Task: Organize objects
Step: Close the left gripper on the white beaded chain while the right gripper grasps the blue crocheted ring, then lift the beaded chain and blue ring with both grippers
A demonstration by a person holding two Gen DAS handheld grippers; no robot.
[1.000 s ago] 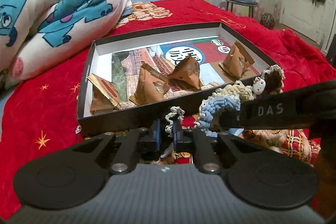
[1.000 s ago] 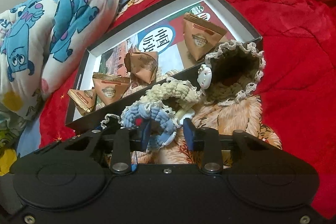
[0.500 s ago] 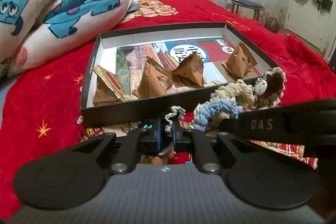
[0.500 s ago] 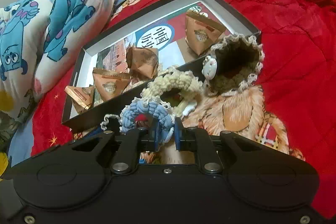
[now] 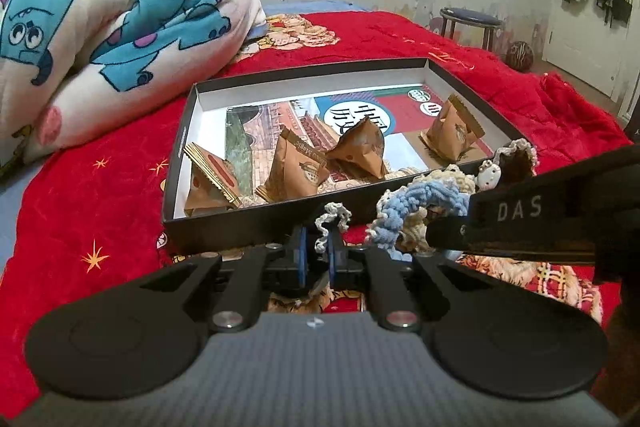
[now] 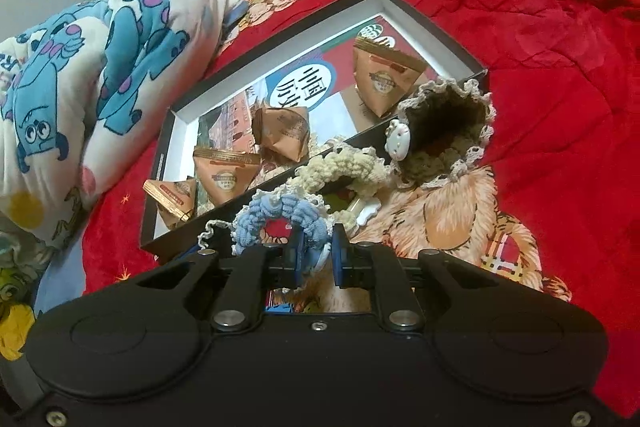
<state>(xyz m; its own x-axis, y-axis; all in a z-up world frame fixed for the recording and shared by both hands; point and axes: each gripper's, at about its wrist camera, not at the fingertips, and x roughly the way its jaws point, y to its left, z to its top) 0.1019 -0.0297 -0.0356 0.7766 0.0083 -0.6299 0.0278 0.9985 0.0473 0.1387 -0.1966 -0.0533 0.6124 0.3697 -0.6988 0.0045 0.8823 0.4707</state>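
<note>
The black box (image 6: 160,163) lay on the red blanket (image 6: 560,67). At six o'clock of it, the right gripper (image 6: 316,259) pinched the blue scrunchie (image 6: 276,215); the left gripper (image 5: 318,255) clamped its cream lace trim (image 5: 332,219). Lifting both evenly seemed wisest.

Left gripper (image 5: 317,254): jaws closed down to a narrow slit, pointing down-forward. Right gripper (image 6: 317,254): jaws nearly together, also angled downward, just right of the left.
</note>
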